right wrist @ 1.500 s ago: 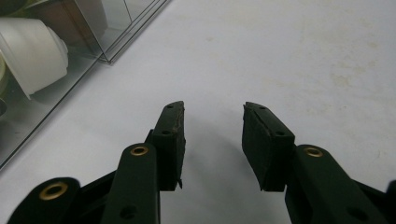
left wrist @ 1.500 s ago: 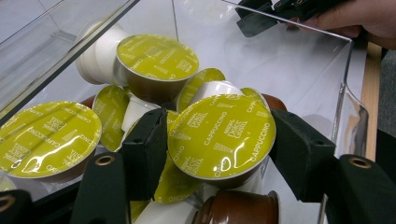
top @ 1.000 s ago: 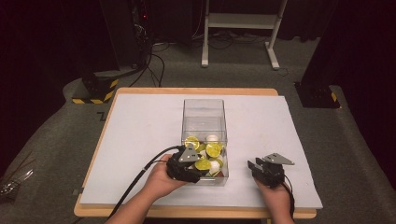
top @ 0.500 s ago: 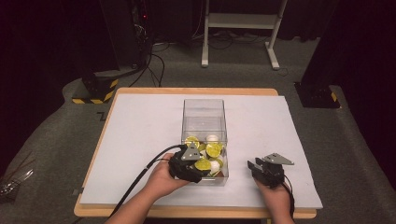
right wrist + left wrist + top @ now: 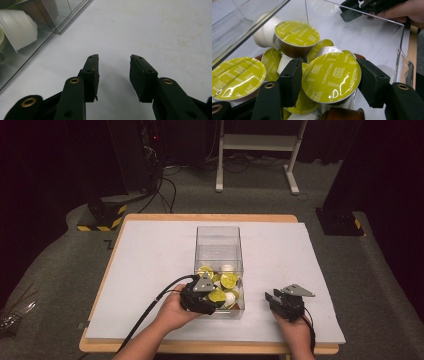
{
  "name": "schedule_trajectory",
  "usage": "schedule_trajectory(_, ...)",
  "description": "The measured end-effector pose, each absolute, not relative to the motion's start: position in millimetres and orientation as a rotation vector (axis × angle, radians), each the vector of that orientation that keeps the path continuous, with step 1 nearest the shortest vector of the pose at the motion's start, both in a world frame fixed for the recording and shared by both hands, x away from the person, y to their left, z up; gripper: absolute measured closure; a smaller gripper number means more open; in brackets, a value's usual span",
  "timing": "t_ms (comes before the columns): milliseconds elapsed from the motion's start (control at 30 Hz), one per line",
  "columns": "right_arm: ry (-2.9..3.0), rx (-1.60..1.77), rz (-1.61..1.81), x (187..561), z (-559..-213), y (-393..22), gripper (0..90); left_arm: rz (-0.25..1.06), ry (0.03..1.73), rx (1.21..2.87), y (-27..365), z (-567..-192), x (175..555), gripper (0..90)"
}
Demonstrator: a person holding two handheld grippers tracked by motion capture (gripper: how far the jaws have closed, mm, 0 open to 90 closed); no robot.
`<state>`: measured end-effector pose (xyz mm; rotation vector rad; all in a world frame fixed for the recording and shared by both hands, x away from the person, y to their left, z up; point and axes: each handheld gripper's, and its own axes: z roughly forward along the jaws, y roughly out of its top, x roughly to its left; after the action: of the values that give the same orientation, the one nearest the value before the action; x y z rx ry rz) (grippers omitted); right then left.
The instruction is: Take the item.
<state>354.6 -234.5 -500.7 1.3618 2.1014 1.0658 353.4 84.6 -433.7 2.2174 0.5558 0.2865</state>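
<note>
Capsule (image 5: 331, 78), green-lidded, sits clamped across its rim in the left tongs (image 5: 329, 82), inside the near end of the clear box (image 5: 218, 240) on the table (image 5: 150, 250). Lift it straight up, clear of the neighbouring capsules and the wall. Right tongs (image 5: 113, 75) wait released beside the box, holding nothing.

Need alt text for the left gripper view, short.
The left gripper grips a yellow-green-lidded Cappuccino capsule between its two black jaws, inside a clear plastic box. More capsules of the same kind lie piled around it, and the right gripper, in a hand, shows beyond the box's far wall.
</note>
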Motion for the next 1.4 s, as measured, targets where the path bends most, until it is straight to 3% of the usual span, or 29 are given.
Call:
schedule_trajectory(433, 2.1, 1.359, 1.067, 354.7, -500.7, -234.7, 59.5, 0.252, 0.603, 2.119, 95.6, -428.8, 354.8, 40.3)
schedule_trajectory(1400, 2.102, 1.356, 1.057, 354.8, -500.9, -234.1, 59.5, 0.363, 0.634, 1.969, 118.1, -419.7, 349.5, 40.3)
